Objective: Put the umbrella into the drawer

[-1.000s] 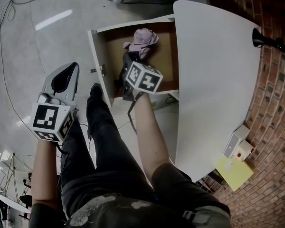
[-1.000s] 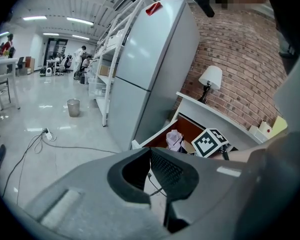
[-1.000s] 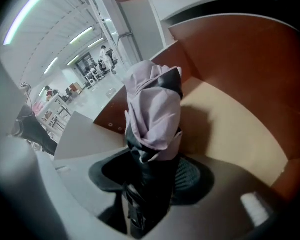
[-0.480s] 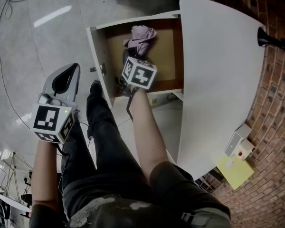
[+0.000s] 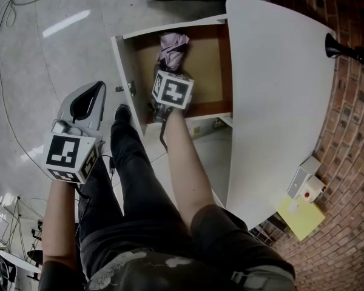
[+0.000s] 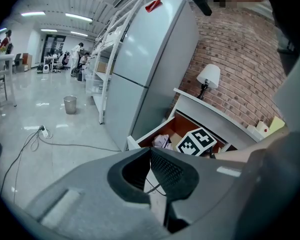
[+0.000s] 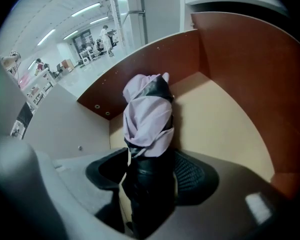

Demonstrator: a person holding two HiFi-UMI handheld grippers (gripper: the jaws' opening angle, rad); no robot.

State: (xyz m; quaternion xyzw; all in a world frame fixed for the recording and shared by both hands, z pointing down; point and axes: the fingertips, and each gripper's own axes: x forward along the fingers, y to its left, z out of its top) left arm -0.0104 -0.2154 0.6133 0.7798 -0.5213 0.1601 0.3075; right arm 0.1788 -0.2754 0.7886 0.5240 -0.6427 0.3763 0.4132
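Note:
The folded umbrella [image 5: 173,46], pale lilac cloth with a black handle, lies in the open wooden drawer [image 5: 209,71] near its left wall. My right gripper [image 5: 170,73] reaches steeply down into the drawer, its marker cube above the handle. In the right gripper view the umbrella [image 7: 147,119] points away along the drawer floor [image 7: 220,119]. Its black handle sits between the jaws of my right gripper [image 7: 150,171], which have just been opening, with a gap at the left pad. My left gripper [image 5: 98,87] hangs shut and empty over the floor, left of the drawer, and looks toward the drawer in its own view [image 6: 150,151].
The white tabletop [image 5: 279,102] overhangs the drawer's right side, with a black lamp [image 5: 343,48] at its far edge. A brick wall, a white box [image 5: 306,183] and a yellow pad [image 5: 298,218] lie to the right. My legs stand just before the drawer. A cable [image 5: 6,17] runs across the floor.
The right gripper rolled and shifted a little left in the drawer. The umbrella swung from leaning right to lying straight along the left wall. The left gripper stayed put.

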